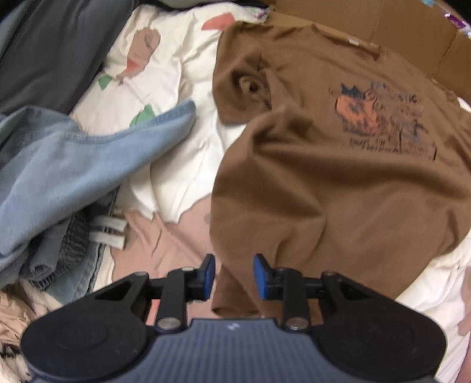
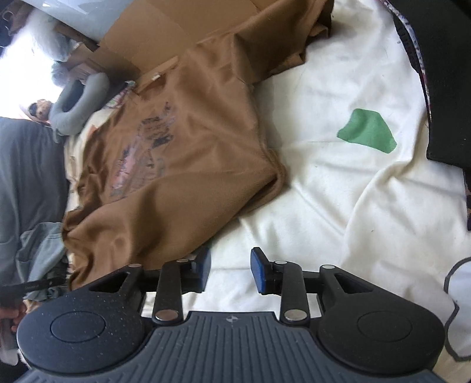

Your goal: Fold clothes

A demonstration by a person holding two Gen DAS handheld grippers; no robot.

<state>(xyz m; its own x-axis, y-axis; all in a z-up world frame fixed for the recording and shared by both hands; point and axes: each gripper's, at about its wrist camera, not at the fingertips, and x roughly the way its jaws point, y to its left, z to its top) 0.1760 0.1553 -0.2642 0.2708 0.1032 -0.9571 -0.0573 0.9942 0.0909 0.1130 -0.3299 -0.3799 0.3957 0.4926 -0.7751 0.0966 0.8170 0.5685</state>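
A brown T-shirt (image 1: 323,176) with a blue and orange print (image 1: 382,117) lies spread and wrinkled on a white bed sheet (image 1: 182,165). One sleeve is bunched at its upper left. My left gripper (image 1: 234,277) hangs open just above the shirt's near corner, and the fabric edge shows in the gap without the pads pressing on it. In the right wrist view the same shirt (image 2: 176,147) lies to the left. My right gripper (image 2: 230,271) is open over the bare sheet (image 2: 338,191), its left finger (image 2: 203,268) beside the shirt's hem.
A light blue denim garment (image 1: 73,165) and a grey one (image 1: 53,44) are heaped to the left. Flat cardboard (image 1: 397,26) lies beyond the shirt's collar. A grey neck pillow (image 2: 79,100) sits at the far end, and a black object (image 2: 447,88) borders the sheet's right side.
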